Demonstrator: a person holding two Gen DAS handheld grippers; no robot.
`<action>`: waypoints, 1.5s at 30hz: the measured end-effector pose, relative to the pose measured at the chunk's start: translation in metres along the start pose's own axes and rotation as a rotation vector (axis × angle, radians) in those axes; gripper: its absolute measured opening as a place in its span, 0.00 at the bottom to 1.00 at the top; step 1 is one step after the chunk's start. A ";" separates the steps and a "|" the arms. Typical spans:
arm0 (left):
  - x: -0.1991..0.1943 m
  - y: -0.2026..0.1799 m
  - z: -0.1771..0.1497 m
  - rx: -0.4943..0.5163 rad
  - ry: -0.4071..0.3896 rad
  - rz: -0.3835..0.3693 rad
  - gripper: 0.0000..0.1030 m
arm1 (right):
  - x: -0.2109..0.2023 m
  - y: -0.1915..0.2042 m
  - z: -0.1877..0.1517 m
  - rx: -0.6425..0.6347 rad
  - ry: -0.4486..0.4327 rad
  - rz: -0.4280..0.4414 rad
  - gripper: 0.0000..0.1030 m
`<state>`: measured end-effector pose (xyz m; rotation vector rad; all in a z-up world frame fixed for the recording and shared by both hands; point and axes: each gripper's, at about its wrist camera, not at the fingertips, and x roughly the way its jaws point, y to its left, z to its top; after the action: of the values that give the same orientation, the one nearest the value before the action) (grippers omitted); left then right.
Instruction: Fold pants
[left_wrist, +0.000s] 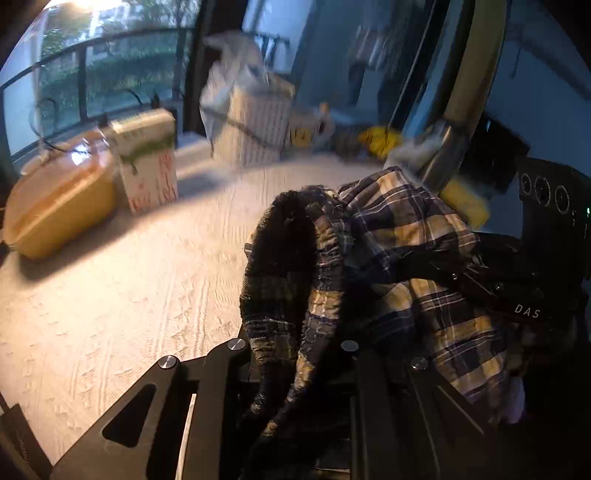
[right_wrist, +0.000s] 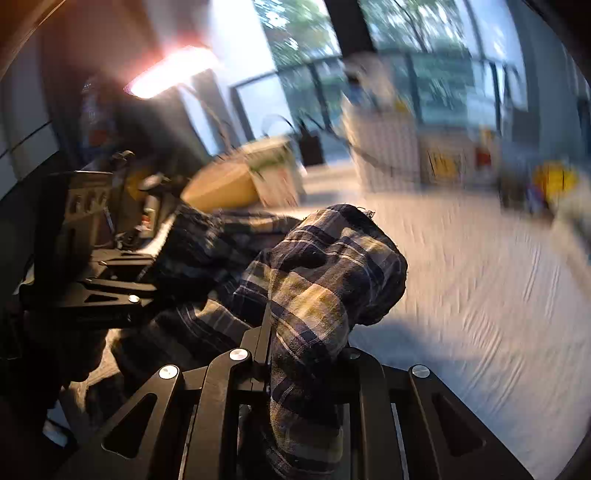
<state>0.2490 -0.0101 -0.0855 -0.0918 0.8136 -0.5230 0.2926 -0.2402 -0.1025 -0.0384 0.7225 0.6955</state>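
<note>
Plaid pants: soft woven cloth, matt, crumpled, frayed threads at one edge; dark gathered band. Left claw: matt black hard plastic or metal, cannot tell which, with shiny round silver screw heads. Right claw: same matt black finish, same bright screws. Worktop covering: pale textured cloth, matt, ribbed with wrinkles. Yellow tub: smooth, slightly glossy plastic. White box: matt paper or card. Chrome-like pole: glossy metal.
</note>
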 end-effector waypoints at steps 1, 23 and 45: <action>-0.013 0.001 0.000 -0.013 -0.037 -0.002 0.15 | -0.008 0.011 0.007 -0.039 -0.027 -0.010 0.16; -0.334 -0.035 -0.052 0.014 -0.681 0.353 0.15 | -0.159 0.249 0.095 -0.509 -0.520 0.192 0.16; -0.204 0.216 -0.170 -0.596 -0.161 0.629 0.46 | 0.121 0.209 0.044 -0.217 0.019 0.050 0.59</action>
<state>0.0998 0.2955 -0.1257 -0.4052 0.7689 0.3280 0.2594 0.0026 -0.1021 -0.2261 0.6651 0.8204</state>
